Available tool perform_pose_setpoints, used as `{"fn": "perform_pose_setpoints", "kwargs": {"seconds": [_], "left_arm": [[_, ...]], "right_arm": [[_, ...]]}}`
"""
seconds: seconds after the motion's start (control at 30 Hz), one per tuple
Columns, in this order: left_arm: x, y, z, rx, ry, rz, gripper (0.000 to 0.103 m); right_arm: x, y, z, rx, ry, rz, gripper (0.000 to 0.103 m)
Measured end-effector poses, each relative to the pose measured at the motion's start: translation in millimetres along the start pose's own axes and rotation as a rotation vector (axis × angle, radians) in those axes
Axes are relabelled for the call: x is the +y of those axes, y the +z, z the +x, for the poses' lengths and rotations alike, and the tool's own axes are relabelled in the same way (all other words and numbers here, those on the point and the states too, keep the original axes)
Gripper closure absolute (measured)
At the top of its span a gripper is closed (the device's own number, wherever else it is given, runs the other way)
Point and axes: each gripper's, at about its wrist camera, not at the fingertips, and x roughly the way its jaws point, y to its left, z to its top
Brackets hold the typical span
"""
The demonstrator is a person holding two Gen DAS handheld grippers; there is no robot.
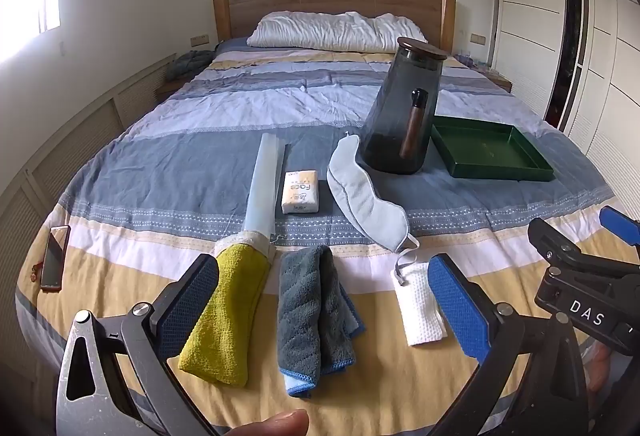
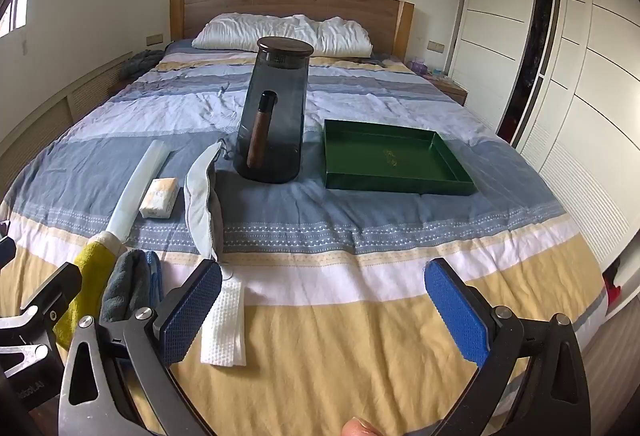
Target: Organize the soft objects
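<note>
Hovering claws (image 1: 332,300) (image 2: 324,310) agape, plush, perhaps microfibre, cloths (image 1: 308,316)

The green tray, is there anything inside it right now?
No, the green tray shows only its bare green floor with a faint gold mark.

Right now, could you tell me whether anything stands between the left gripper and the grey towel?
Nothing visible does: the left gripper hangs open above the bed, and the folded grey towel lies uncovered between its fingers, with the yellow cloth beside it.

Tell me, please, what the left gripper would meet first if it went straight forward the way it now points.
Probably the folded grey towel, which lies between the open fingers of the left gripper. Depth is unclear, so it might pass above it.
</note>
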Motion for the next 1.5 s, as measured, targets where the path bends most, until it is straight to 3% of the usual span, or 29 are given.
{"fn": "perform_pose_setpoints", "kwargs": {"seconds": [1.5], "left_arm": [[1.1,-4.8,2.8,0.019,-0.006,-0.002,0.001]], "right_arm": [[0.2,3.1,0.9,0.005,0.0,0.0,0.0]]}}
